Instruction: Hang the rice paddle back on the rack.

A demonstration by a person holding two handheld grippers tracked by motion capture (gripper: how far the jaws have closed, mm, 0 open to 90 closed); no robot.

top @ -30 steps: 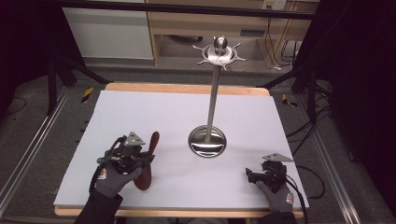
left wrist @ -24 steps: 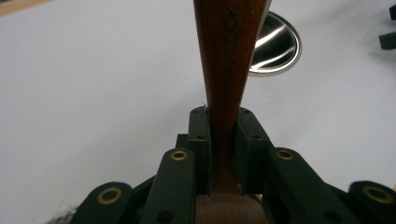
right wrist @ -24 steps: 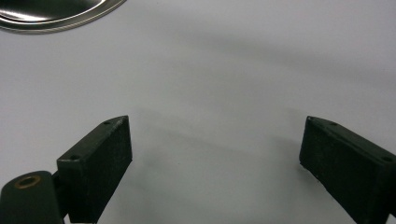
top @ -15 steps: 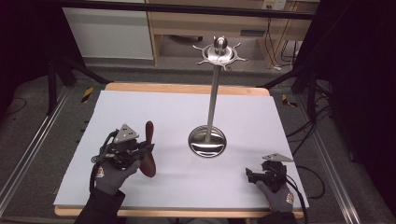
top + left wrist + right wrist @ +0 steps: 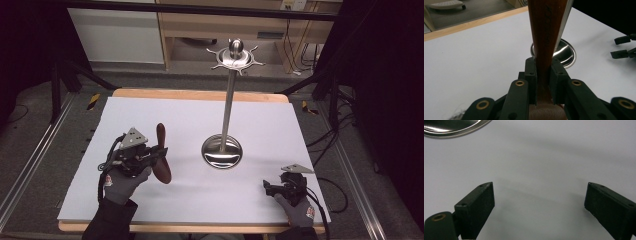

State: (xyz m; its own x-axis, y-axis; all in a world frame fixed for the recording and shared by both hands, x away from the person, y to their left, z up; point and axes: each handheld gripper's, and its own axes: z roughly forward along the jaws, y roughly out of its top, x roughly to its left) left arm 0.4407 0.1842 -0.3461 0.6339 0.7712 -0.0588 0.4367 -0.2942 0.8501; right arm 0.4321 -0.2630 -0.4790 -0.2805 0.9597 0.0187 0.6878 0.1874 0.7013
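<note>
Change since earlier: left gripper (image 5: pixel 150 156) is lifting the wooden utensil (image 5: pixel 162 155) off the white table (image 5: pixel 300 135); before, the utensil was lying lower and more tilted.
Left claw: jaws are pinching the utensil's narrow handle near its lower end, pads pressing on both sides, as the left gripper view is showing (image 5: pixel 543 77).
Right claw: right gripper (image 5: pixel 270 187) is resting near the table's front right corner, jaws standing wide apart with nothing between them (image 5: pixel 536 207).
Utensil axis: long axis is running near upright, wide dark end hanging lowest, slim end pointing up and away.
Key relation: metal stand (image 5: pixel 229 100) is standing to the utensil's right, its round base (image 5: pixel 222 151) near; hooked crown (image 5: pixel 235 56) is sitting well above.
Nearer hand: left one, judging by position.
</note>
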